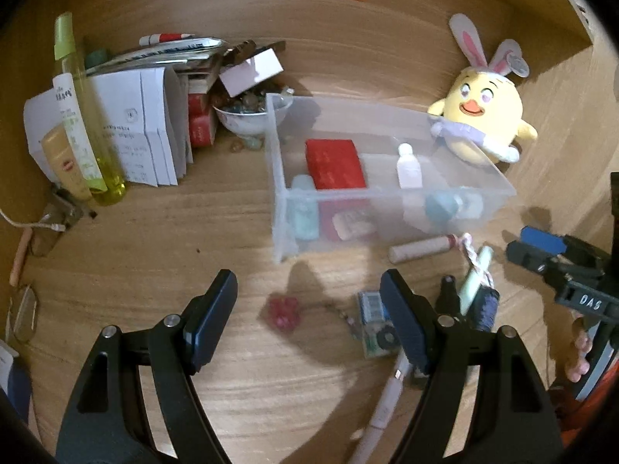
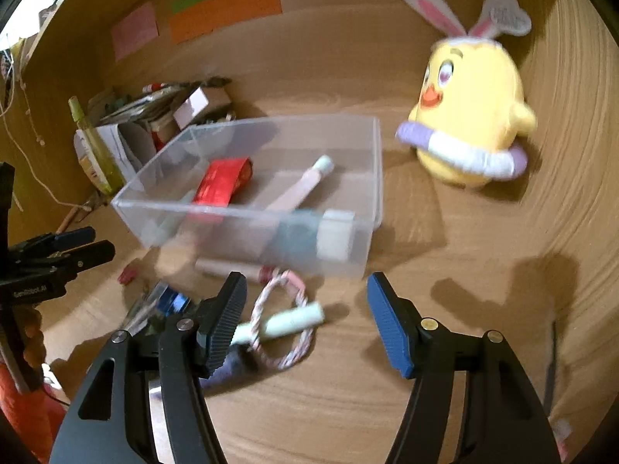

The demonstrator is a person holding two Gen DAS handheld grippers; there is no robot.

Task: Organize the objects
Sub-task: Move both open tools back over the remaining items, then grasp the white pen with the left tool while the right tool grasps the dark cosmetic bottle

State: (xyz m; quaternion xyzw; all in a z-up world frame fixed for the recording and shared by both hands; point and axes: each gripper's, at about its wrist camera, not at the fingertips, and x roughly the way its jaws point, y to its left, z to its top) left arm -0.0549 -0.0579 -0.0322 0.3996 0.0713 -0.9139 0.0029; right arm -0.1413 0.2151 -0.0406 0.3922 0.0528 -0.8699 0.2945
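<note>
A clear plastic bin (image 1: 387, 192) (image 2: 247, 214) stands mid-desk and holds a red box (image 1: 334, 164) (image 2: 222, 181), a small white bottle (image 1: 408, 166) and other small items. In front of it lie a pink tube (image 1: 421, 249) (image 2: 228, 268), a mint tube (image 1: 476, 274) (image 2: 286, 323) threaded through a pink-white braided loop (image 2: 298, 297), a blue-green packet (image 1: 373, 323) and a small red trinket (image 1: 284, 313). My left gripper (image 1: 307, 290) hovers open over the trinket, touching nothing. My right gripper (image 2: 305, 290) is open above the loop and mint tube, pads clear of them.
A yellow plush chick (image 1: 483, 116) (image 2: 472, 116) sits right of the bin. At the back left stand papers (image 1: 143, 127), a green spray bottle (image 1: 73, 96) and a bowl of stones (image 1: 251, 116). Wooden walls close the desk at back and sides. Glasses (image 1: 23, 313) lie at the left edge.
</note>
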